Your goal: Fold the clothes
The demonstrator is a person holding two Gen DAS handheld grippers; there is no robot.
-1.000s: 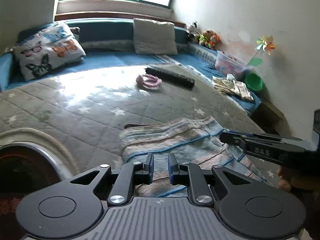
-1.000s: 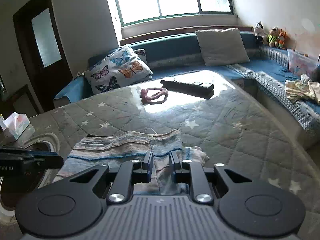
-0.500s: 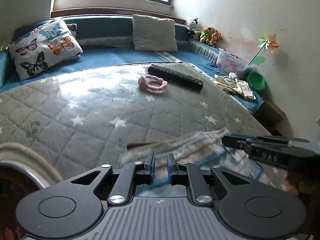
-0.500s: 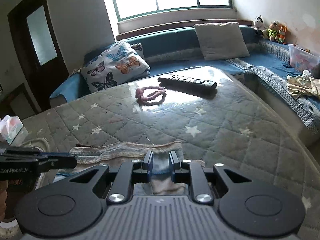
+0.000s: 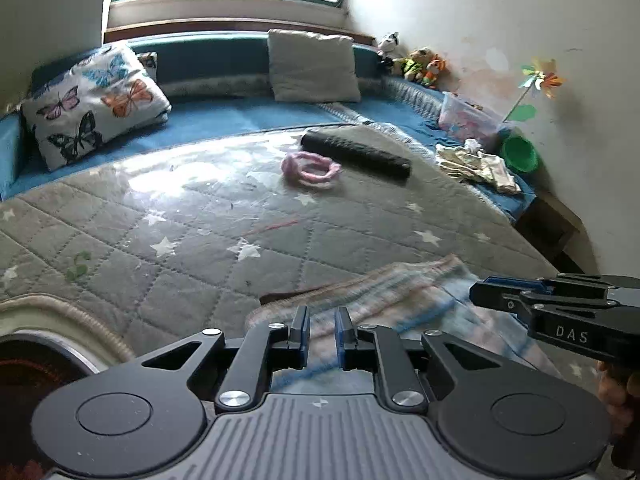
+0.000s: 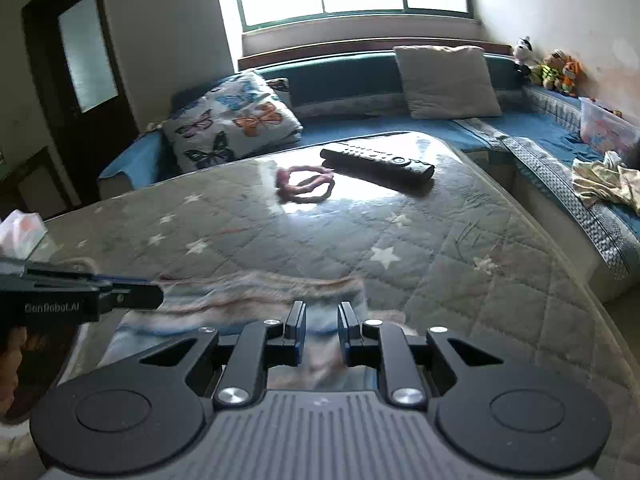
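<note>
A grey quilted mattress (image 6: pixel 440 240) patterned with white stars fills a window-lit room edged by a blue bench, and a black remote control (image 6: pixel 378 162) and a pink looped band (image 6: pixel 306 184) are seen lying side by side on its far part. A striped cloth (image 5: pixel 384 292) is spread, blurred, along the mattress's near edge. Its near hem is seen between the narrowly parted jaws of the left gripper (image 5: pixel 322 332) and of the right gripper (image 6: pixel 322 330), and appears to be clamped by each.
</note>
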